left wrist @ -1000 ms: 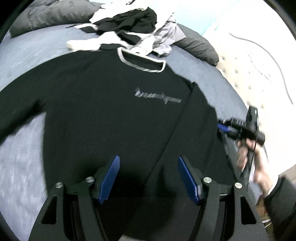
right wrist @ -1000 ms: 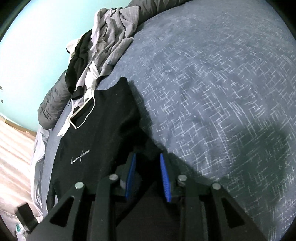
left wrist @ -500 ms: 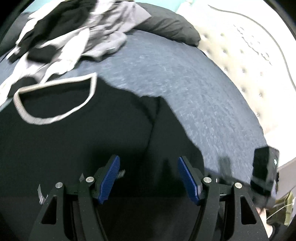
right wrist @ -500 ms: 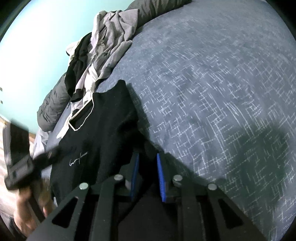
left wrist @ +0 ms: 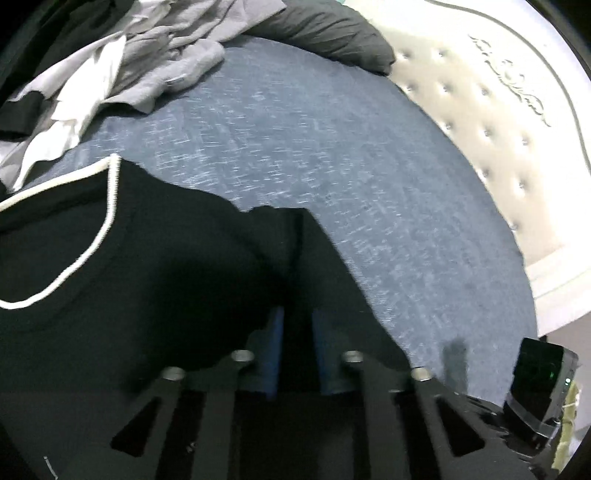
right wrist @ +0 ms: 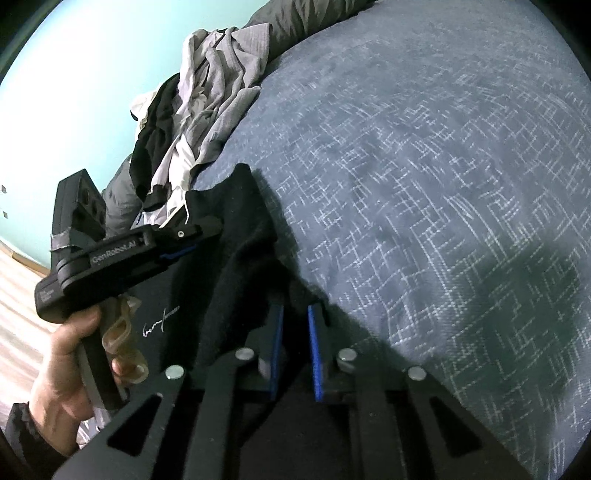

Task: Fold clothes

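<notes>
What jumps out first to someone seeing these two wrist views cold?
The black sweater with its white-trimmed collar, spread on the blue bedspread, fills the lower left of both views. Both grippers pinch its near edge: the left gripper and the right gripper each have dark fabric between their blue pads. Behind lies a heap of grey, white and black clothes.

Sweater [left wrist: 147, 266] flat on the bed [left wrist: 332, 166], heap of clothes [left wrist: 110, 66] beyond its collar, pillow [left wrist: 325, 33] behind.

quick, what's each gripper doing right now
Left gripper: shut on the black sweater, near its shoulder.
Right gripper: shut on the same sweater's edge.
</notes>
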{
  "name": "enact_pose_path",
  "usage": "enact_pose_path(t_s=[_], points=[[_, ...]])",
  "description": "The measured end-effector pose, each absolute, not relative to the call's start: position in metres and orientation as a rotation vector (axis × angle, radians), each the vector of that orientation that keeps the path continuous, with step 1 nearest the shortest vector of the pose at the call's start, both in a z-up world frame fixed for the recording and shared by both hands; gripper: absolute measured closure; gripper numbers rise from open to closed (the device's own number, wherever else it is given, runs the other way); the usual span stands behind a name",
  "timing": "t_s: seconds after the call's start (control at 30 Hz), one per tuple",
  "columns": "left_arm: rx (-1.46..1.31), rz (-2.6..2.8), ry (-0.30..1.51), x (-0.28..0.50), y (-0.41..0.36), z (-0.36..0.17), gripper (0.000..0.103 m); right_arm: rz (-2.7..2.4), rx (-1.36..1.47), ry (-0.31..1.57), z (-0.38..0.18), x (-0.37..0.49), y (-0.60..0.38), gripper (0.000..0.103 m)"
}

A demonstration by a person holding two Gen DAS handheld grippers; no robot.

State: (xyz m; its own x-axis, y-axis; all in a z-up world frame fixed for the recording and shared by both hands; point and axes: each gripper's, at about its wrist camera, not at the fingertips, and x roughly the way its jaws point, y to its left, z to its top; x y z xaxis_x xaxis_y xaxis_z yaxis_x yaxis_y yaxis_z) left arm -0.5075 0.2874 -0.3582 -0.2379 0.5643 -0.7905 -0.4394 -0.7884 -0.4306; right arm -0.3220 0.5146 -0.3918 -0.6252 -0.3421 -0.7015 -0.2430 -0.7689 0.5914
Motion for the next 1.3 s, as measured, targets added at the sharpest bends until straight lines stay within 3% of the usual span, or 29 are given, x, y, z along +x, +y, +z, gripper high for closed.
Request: enact_pose_path(t_s=[0.03, 0.27, 0.7, 0.77, 0.83, 0.9, 1.07, 1.13, 1.2, 1.3], points=[[-1.379, 2.061, -0.147, -0.506, 0.288, -0.357, 0.100, -2.575, 1.328, -1.051, -0.392, -0.322, 0.515, 0.093], [-1.322, 2.121, -0.184, -0.503, 0.272, -0.344, 0.101, -2.584, 1.278, -1.141, -0.393, -0.312, 0.521, 0.098], [-1.350, 2.130, -0.158, -0.503, 0.273, -0.351, 0.100, -2.581, 1.131, -1.382, -0.401, -0.290, 0.537, 0.100], [-1.342, 2.139, -0.138, -0.504, 0.277, -0.349, 0.093, -2.579, 1.120, -1.397, -0.402, -0.290, 0.541, 0.097], [-1.334, 2.157, -0.137, -0.506, 0.280, -0.346, 0.052, -2.530, 1.169, -1.403, -0.405, -0.297, 0.540, 0.096], [-1.334, 2.160, -0.171, -0.512, 0.282, -0.343, 0.046, -2.535, 1.195, -1.365, -0.401, -0.303, 0.537, 0.095], [-1.347, 2.146, -0.114, -0.529, 0.303, -0.343, 0.047, -2.549, 1.276, -1.302, -0.394, -0.317, 0.529, 0.090], [-1.362, 2.136, -0.114, -0.534, 0.305, -0.346, 0.075, -2.546, 1.311, -1.316, -0.397, -0.319, 0.529, 0.090], [-1.370, 2.128, -0.114, -0.536, 0.306, -0.348, 0.090, -2.560, 1.319, -1.312, -0.398, -0.320, 0.528, 0.091], [-1.383, 2.117, -0.114, -0.540, 0.307, -0.352, 0.093, -2.558, 1.336, -1.299, -0.401, -0.322, 0.524, 0.096]])
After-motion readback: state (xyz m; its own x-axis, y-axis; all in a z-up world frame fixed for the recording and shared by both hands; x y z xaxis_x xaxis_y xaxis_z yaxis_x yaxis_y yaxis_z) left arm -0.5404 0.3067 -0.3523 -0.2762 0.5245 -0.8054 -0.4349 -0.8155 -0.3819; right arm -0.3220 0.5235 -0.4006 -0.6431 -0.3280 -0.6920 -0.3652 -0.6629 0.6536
